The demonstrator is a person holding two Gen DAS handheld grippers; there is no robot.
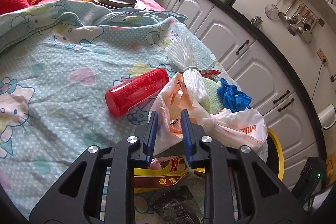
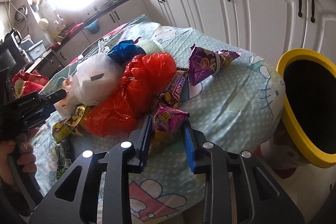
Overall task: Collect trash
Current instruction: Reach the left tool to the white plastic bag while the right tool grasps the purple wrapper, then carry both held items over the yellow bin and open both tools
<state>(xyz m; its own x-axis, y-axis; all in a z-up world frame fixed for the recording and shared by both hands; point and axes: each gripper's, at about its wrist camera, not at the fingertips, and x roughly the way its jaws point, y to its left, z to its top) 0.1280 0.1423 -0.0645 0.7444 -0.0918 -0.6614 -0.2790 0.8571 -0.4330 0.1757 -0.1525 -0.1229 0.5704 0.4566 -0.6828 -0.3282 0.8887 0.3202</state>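
Note:
My left gripper (image 1: 168, 117) is shut on a white and orange plastic bag (image 1: 220, 119) on the Hello Kitty cloth-covered table (image 1: 52, 77). A red cylinder can (image 1: 136, 91) lies left of it. My right gripper (image 2: 168, 129) is shut on a pink snack packet (image 2: 168, 123). Beyond it lie a red plastic bag (image 2: 136, 87), a white bag (image 2: 96, 77), a brown snack wrapper (image 2: 174, 91) and a purple snack bag (image 2: 208, 64). The yellow-rimmed black bin (image 2: 294, 119) stands at the table's right edge; its rim shows in the left wrist view (image 1: 277, 150).
A blue glove (image 1: 233, 96) and white bundled straws (image 1: 189, 60) lie by the bags. A yellow packet (image 1: 163, 175) lies under my left gripper. A metal tray (image 1: 117, 0) sits at the table's far side. White cabinets (image 2: 252, 14) line the wall.

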